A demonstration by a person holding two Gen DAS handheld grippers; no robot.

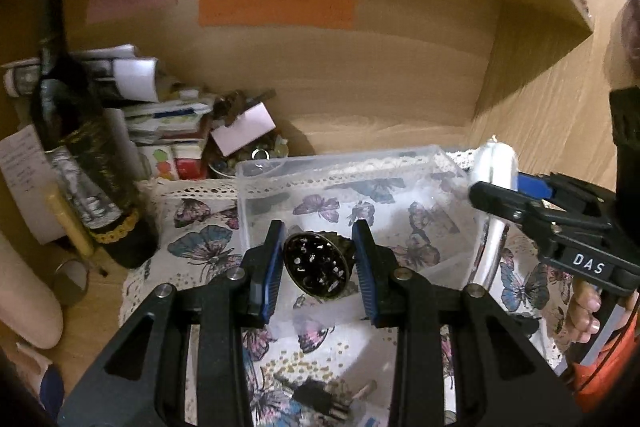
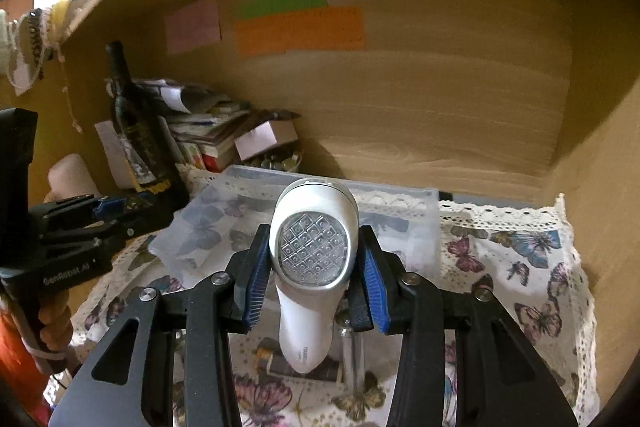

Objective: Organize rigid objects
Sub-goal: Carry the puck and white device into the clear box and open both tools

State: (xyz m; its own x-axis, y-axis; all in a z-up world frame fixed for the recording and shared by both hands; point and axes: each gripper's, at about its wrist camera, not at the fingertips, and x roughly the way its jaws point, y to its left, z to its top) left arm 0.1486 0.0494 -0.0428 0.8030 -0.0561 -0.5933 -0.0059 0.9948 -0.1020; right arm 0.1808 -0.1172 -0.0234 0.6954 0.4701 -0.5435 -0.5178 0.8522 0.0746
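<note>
My left gripper [image 1: 318, 263] is shut on a round dark metal disc with holes [image 1: 316, 265], held upright just above the near edge of a clear plastic box [image 1: 360, 163]. My right gripper [image 2: 312, 267] is shut on a white lint shaver [image 2: 312, 255] with a round metal mesh face, held over the front of the same box [image 2: 400, 195]. In the left wrist view the shaver [image 1: 494, 187] and the right gripper [image 1: 532, 203] hang at the box's right side. The box looks empty.
A butterfly-print cloth [image 2: 520, 267] covers the shelf inside a wooden cupboard. A dark bottle [image 1: 76, 131], stacked papers and boxes [image 1: 168, 123] and a bowl of small items [image 1: 256, 155] crowd the back left. Small dark objects [image 1: 320, 399] lie on the cloth near me.
</note>
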